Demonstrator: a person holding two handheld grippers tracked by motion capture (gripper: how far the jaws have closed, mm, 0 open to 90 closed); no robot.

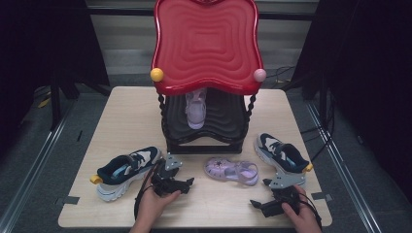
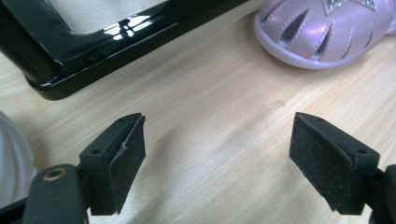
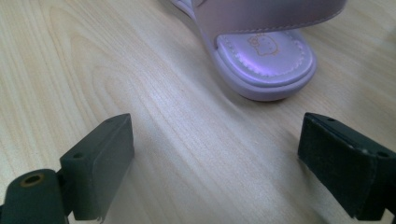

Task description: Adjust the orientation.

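down on the desk, a two-tier rack stands at the back: its red top tray looks bare, while the black lower shelf holds one lilac sandal, probably the mate of the lilac sandal lying flat in front of the rack. the left claw hovers released just left of that sandal's toe, nothing between its pads. the right claw hangs released near the heel, apart from it. navy sneakers flank them.
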